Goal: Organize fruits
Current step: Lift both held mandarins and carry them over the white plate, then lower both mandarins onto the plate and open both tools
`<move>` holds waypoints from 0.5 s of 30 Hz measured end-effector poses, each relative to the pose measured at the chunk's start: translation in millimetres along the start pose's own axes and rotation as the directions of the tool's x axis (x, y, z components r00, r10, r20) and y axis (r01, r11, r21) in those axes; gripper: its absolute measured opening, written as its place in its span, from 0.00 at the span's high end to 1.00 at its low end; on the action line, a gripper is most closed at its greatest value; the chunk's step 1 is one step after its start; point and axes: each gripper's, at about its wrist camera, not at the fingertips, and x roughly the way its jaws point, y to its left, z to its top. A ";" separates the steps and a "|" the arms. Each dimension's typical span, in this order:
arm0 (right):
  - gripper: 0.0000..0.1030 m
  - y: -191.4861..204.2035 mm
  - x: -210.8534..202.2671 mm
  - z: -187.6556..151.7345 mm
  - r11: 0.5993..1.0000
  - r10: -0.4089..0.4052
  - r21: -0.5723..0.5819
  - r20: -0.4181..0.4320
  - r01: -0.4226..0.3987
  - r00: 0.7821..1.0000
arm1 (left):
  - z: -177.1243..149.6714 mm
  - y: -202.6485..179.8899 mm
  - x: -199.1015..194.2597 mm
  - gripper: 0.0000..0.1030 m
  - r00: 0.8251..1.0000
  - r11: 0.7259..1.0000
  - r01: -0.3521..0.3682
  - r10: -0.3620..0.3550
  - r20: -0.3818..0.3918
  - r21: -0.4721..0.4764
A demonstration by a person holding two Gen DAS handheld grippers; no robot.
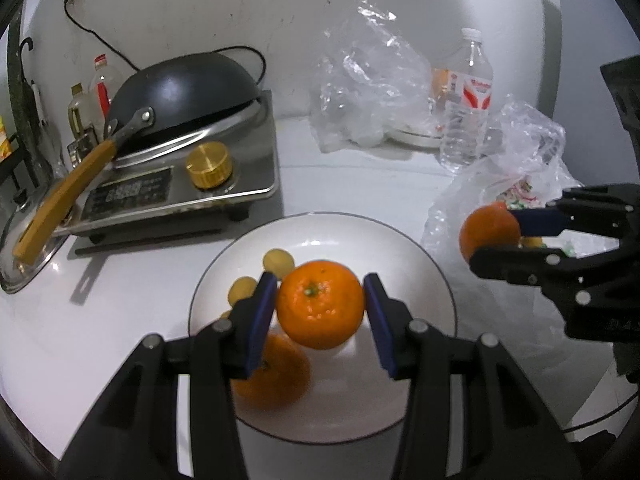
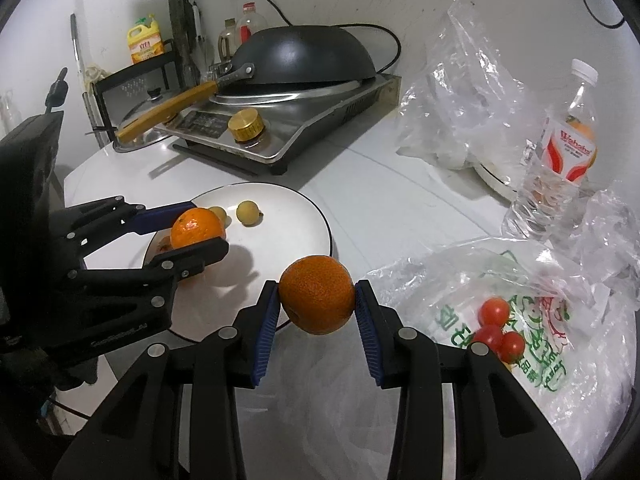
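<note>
Two round oranges, each gripped in a pair of blue ribbed fingers. Left gripper (image 1: 320,306) closed on a bright, glossy orange (image 1: 320,304) with a small green stem scar facing up, held above the white plate (image 1: 420,264). Right gripper (image 2: 316,300) closed on a duller, pebbled orange (image 2: 317,294), held above the plate's near edge, between plate and printed plastic bag (image 2: 540,320). On the plate, a third orange (image 1: 272,376), blurred beneath the left fingers, and small pale yellow round fruits (image 1: 279,261), smooth-skinned. Plate shallow, glazed, round, with a thin dark line at the rim, resting on the white bench (image 1: 360,184). Three small red tomatoes (image 2: 498,330), shiny, inside the crinkled clear bag with green and red print. Behind: more crumpled clear plastic (image 1: 368,80), a clear ribbed water bottle (image 1: 468,100) with red-and-white label, a steel cooker (image 1: 180,184) with brass knob, and a matte black wok (image 1: 184,92), wooden-handled, turned upside down on top.
</note>
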 end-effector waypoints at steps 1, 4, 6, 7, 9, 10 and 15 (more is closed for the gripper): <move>0.61 -0.6 2.0 0.8 1.000 0.001 0.000 -0.002 -0.001 1.000 | 0.3 1.1 2.7 0.56 1.000 1.000 0.000 0.000 -0.003 -0.001; 0.61 -2.4 7.7 3.1 1.000 0.003 0.002 -0.007 -0.003 1.000 | 1.3 2.4 9.8 0.56 1.000 1.000 0.003 -0.003 -0.010 -0.001; 0.61 -2.9 11.5 4.4 1.000 0.005 0.003 -0.011 -0.005 1.000 | 1.6 3.3 14.0 0.56 1.000 1.000 0.007 -0.007 -0.015 -0.002; 0.61 -3.4 13.7 5.2 1.000 0.006 0.004 -0.013 -0.006 1.000 | 2.4 4.5 16.7 0.56 1.000 1.000 0.008 -0.008 -0.021 -0.007; 0.61 -3.7 16.6 6.5 1.000 0.010 0.006 -0.016 -0.010 1.000 | 4.2 6.8 21.3 0.56 0.999 1.000 0.005 -0.005 -0.032 -0.015; 0.61 -4.4 19.0 7.1 1.000 0.011 0.008 -0.018 -0.010 1.000 | 4.2 7.1 22.6 0.56 0.999 1.000 0.003 -0.004 -0.035 -0.013; 0.61 -6.9 26.4 9.8 1.000 0.010 0.016 -0.024 -0.010 1.000 | 5.6 7.2 32.7 0.56 0.998 1.000 0.013 -0.014 -0.061 -0.010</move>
